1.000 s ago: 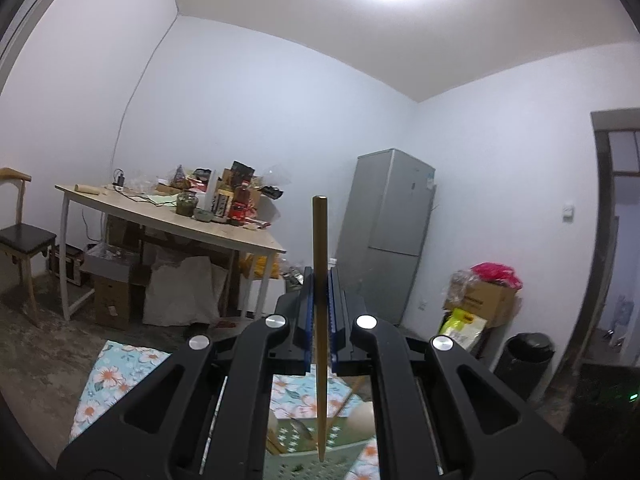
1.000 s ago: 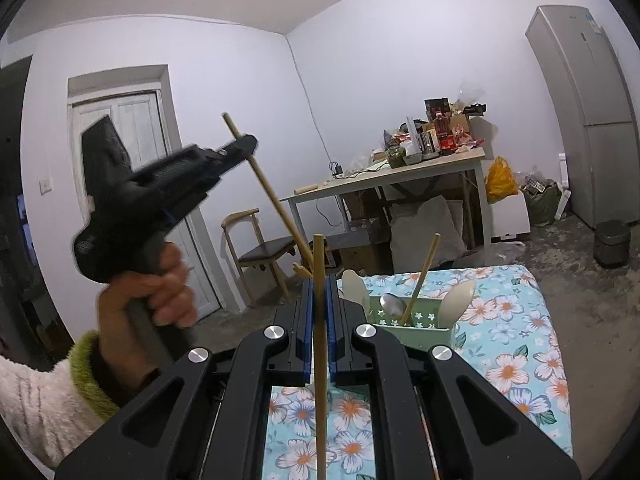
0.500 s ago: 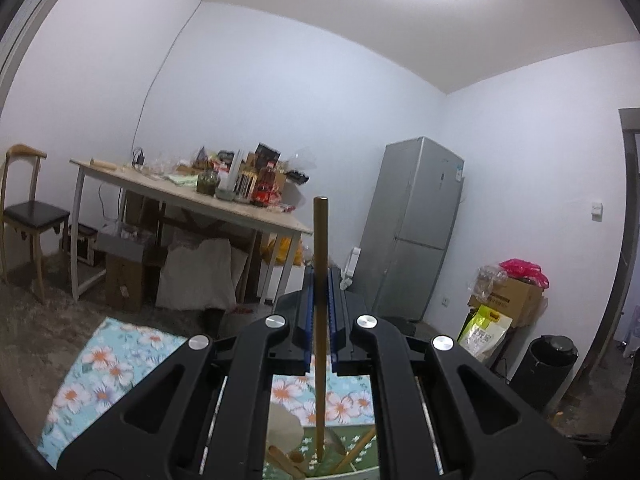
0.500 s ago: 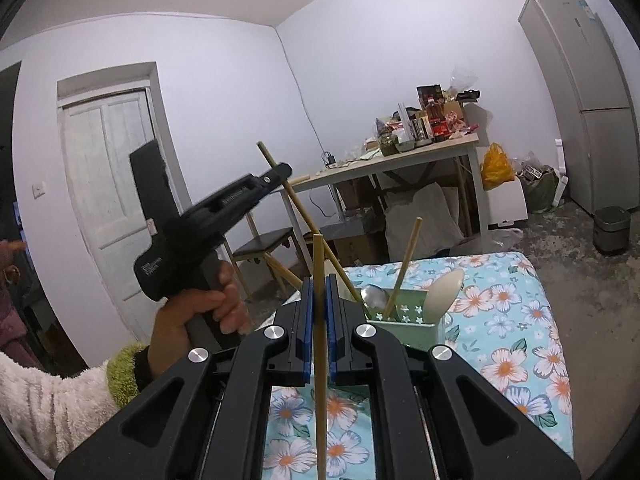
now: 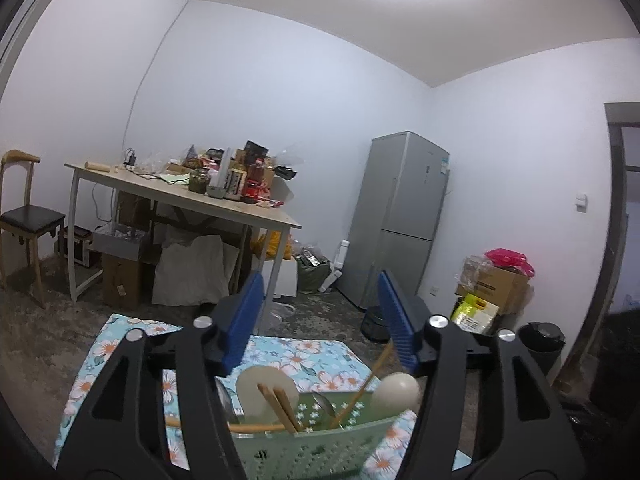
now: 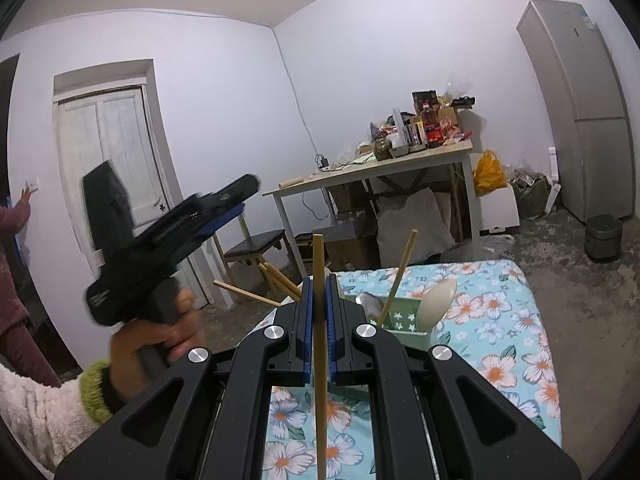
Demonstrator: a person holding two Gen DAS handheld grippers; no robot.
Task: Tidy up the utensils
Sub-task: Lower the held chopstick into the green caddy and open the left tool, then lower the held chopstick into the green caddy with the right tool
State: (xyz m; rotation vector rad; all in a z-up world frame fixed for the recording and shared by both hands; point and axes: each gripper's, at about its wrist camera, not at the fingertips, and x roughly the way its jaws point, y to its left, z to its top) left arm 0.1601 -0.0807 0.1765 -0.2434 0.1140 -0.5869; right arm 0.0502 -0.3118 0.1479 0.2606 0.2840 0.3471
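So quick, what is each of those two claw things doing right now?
Left gripper: jaws open, holding nothing.
Right gripper: jaws closed on a long wooden chopstick.

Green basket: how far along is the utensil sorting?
Done: green basket holds spoons and several chopsticks; left tool is open, empty above it. In hand: right tool grips one chopstick. Left: that chopstick goes in; others off-frame can't be ruled out.

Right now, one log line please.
left gripper: open, empty | right gripper: shut on wooden chopstick | green plastic utensil basket: below left gripper
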